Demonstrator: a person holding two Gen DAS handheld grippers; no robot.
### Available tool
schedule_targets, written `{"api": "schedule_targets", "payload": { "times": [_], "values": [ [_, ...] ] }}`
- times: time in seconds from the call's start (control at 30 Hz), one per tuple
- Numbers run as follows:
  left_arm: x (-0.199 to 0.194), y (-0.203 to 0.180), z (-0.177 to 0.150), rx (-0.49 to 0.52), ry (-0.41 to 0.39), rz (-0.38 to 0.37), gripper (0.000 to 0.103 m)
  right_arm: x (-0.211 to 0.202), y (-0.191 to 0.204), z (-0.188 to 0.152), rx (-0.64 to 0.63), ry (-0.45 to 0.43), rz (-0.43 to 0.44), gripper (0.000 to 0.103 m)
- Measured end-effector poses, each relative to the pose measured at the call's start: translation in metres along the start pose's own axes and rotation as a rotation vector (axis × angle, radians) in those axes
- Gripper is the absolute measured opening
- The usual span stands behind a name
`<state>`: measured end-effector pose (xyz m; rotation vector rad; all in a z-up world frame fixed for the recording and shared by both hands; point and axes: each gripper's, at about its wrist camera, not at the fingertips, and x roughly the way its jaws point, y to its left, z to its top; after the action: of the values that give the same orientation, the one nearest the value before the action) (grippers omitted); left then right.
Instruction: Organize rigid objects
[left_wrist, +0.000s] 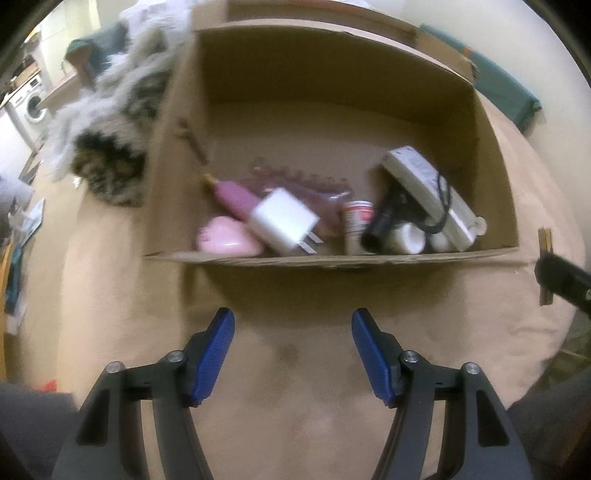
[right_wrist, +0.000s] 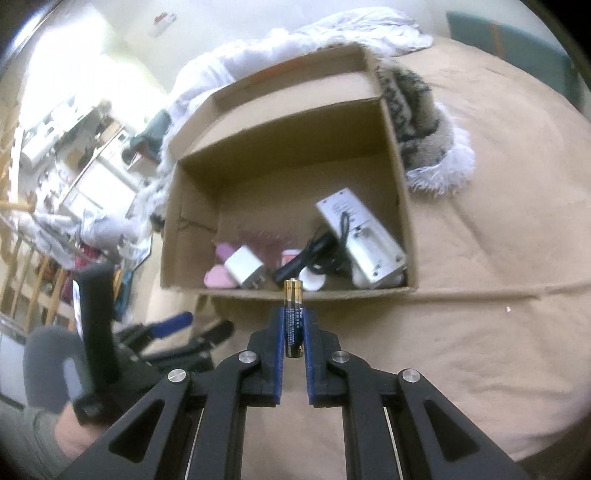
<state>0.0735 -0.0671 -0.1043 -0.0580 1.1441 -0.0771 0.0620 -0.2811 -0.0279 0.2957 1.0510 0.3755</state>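
Observation:
An open cardboard box (left_wrist: 491, 147) (right_wrist: 402, 206) stands on a tan cloth surface. Inside lie a white charger plug (left_wrist: 282, 219) (right_wrist: 243, 269), a pink case (left_wrist: 225, 240), a pink bottle (left_wrist: 236, 195), a white remote (left_wrist: 424, 181) (right_wrist: 362, 236) with a black cable (right_wrist: 317, 254), and a small red-and-white tube (left_wrist: 356, 221). My left gripper (left_wrist: 293, 325) is open and empty, in front of the box's near wall. My right gripper (right_wrist: 293, 321) is shut on a black-and-gold battery (right_wrist: 293, 317), held upright just before the box's near edge. The left gripper (right_wrist: 173, 325) shows at lower left in the right wrist view.
A furry patterned garment (left_wrist: 110, 166) (right_wrist: 424, 122) lies beside the box. White bedding (right_wrist: 277, 48) is piled behind it. A teal cushion (left_wrist: 506, 85) sits at the far edge. Cluttered shelves and a washing machine (left_wrist: 33, 103) stand beyond the surface.

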Motion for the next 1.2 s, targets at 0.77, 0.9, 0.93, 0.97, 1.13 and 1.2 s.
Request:
{"api": "schedule_targets", "payload": {
  "times": [0.77, 0.9, 0.93, 0.97, 1.13, 1.2],
  "values": [
    [0.083, -0.034, 0.036, -0.021, 0.042, 0.055, 0.04, 0.017, -0.013, 0.005, 0.072, 0.041, 0.007, 0.011],
    [0.081, -0.029, 0.039, -0.007, 0.046, 0.047, 0.04, 0.018, -0.012, 0.004, 0.06, 0.044, 0.0, 0.011],
    [0.079, -0.028, 0.039, -0.005, 0.048, 0.057, 0.04, 0.018, -0.012, 0.004, 0.06, 0.044, -0.003, 0.011],
    [0.076, -0.026, 0.039, -0.006, 0.056, 0.065, 0.04, 0.018, -0.013, 0.003, 0.061, 0.045, -0.006, 0.011],
    [0.056, -0.019, 0.027, -0.003, 0.074, 0.092, 0.04, 0.018, -0.012, 0.002, 0.058, 0.039, -0.024, 0.011],
    [0.044, -0.016, 0.021, -0.01, 0.085, 0.093, 0.04, 0.017, -0.012, 0.002, 0.054, 0.036, -0.028, 0.011]
  ]
}}
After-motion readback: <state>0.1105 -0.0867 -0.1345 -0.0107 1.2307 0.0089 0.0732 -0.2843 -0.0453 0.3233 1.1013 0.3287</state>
